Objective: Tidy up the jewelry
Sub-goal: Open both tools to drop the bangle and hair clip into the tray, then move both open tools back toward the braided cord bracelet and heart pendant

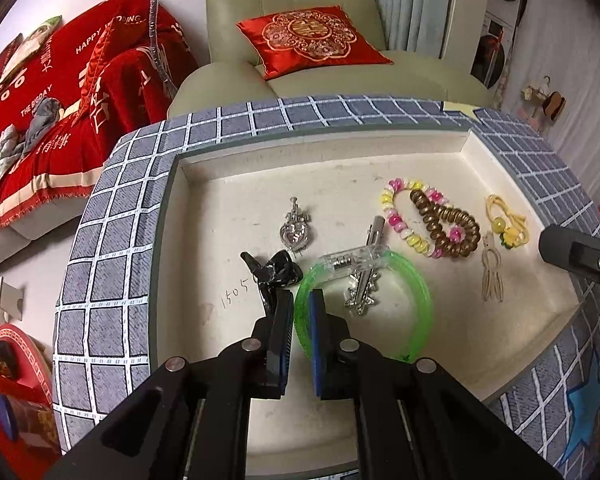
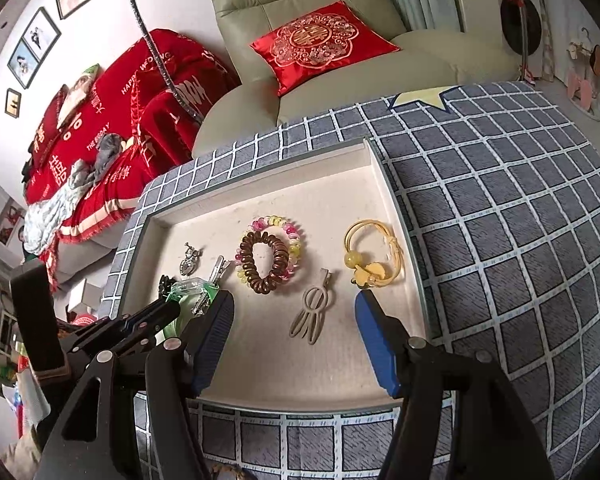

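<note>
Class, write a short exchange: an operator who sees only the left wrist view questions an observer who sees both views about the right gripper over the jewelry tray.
Operator: I see only a black corner of the right gripper. Is it holding anything?
Observer: No. The right gripper is open, with nothing between its blue pads.
Operator: What is it pointing at?
Observer: The beige hair clip lies on the tray floor, framed between its two fingers, untouched.

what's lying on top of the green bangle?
A clear clip and a silver clip lie across the green bangle's far rim. The left gripper hides part of its near rim.
</note>
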Motion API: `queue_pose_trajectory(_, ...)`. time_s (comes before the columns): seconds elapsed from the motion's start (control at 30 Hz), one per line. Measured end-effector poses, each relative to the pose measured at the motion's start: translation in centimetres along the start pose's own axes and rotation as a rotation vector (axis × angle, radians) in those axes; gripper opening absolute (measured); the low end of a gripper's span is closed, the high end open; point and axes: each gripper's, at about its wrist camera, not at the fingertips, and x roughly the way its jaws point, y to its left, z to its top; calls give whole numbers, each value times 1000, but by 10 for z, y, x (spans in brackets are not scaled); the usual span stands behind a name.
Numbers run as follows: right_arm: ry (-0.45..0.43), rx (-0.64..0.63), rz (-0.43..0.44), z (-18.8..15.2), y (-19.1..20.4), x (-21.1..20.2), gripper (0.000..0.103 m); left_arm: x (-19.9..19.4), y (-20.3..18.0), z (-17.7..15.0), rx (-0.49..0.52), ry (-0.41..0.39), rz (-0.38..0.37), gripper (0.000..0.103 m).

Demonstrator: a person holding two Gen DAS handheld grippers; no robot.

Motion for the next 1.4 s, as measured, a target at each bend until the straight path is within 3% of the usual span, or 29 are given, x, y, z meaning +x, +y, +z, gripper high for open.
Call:
queue_pose_trajectory(0.27,-27,11,-6,2,-4,-9,74,-20,2,5,-6,-72,11,23)
queue_pose_trajectory(0.63,-41,-2,-13,3,0,-12,83,-26,13,6,-49,-80,15,24)
queue_pose_trajectory(0.67,-41,-2,-11,3,0,-12,88,-27,14,6,-55,-78,13,34)
queue_pose_trajectory(0.7,-42,-2,-10,3,0,-11,88,-27,14,6,-58,-76,12,97)
queue_pose_trajectory(0.73,-40,-4,-10,2,1,-11,88,-29,14,7,-60,-85,33,103)
queue_pose_trajectory(0.93,-40,-22,-22,1,4,-9,89,-20,12,8,-34,-102,51,103)
queue_pose_trajectory(1.13,-130,-45,-34,-4,10,-25,91,-12,17,6,-44,-101,52,103)
queue_pose_trajectory(1.4,-61,-66,-49,-18,17,-44,92,-45,17,-17,-36,-93,27,103)
